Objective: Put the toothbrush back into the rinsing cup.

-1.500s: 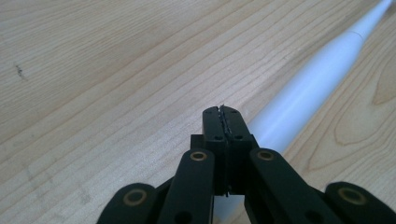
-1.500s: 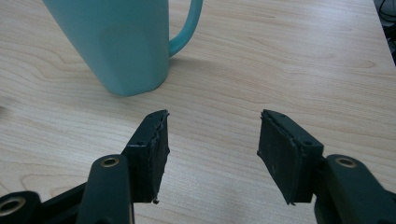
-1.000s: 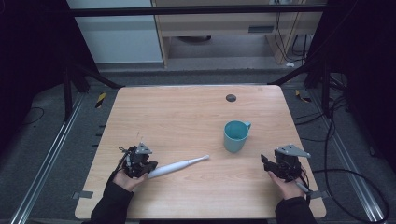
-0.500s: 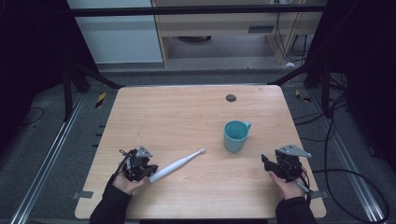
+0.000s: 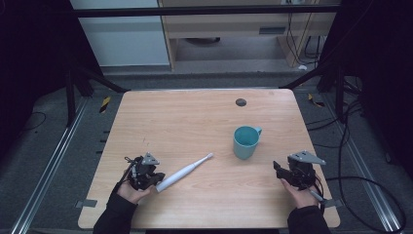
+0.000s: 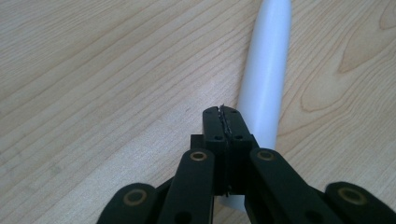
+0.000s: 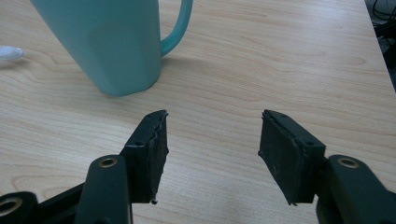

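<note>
The left tool (image 5: 146,171) sits closed at the table's (image 5: 195,117) near left, its tip touching the toothbrush's (image 5: 184,171) handle end without gripping it. The right tool (image 7: 212,140) stands open and empty, near right, close to the mug (image 5: 245,141).

Lab, metal frame (image 5: 87,80), floor cables (image 5: 360,146), wood table (image 5: 195,117)

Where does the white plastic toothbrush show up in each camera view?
High view: the white plastic toothbrush lies slantwise at lower left of centre on the wooden table, handle end by the left gripper.
Left gripper view: its handle runs from top centre down beside the shut jaws.
Right gripper view: a white tip at the left edge.
Shared landmark: the teal ceramic mug, also in the right gripper view.
</note>
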### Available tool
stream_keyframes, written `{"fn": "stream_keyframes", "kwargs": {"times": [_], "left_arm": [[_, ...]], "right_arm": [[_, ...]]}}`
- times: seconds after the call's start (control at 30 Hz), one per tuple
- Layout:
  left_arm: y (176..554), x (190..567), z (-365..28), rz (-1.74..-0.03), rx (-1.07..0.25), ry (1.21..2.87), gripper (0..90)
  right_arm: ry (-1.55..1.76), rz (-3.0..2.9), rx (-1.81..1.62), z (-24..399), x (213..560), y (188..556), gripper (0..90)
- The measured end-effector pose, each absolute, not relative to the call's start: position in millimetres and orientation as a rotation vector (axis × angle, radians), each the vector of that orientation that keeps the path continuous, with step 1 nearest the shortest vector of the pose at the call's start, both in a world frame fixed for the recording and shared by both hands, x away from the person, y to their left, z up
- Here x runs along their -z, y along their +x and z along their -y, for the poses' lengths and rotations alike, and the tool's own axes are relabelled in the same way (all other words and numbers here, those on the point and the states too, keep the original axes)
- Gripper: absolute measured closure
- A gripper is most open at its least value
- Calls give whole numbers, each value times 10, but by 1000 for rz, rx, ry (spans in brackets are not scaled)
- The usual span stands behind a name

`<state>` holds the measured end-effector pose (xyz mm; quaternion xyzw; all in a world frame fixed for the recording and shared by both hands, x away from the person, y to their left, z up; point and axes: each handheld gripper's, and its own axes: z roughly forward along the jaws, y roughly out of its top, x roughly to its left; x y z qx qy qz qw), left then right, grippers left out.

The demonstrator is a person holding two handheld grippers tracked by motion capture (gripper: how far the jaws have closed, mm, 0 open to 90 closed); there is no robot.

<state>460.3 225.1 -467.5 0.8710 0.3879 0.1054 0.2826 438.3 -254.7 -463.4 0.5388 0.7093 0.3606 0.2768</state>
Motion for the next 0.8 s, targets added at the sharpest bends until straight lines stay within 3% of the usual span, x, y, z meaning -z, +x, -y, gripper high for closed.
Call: {"fn": "stream_keyframes", "kwargs": {"times": [0.8], "left_arm": [[4584,4581,-2316,-1046,-310,2297,880]], "right_arm": [[1452,-1900,-966,2550,4630,4380,415]]}}
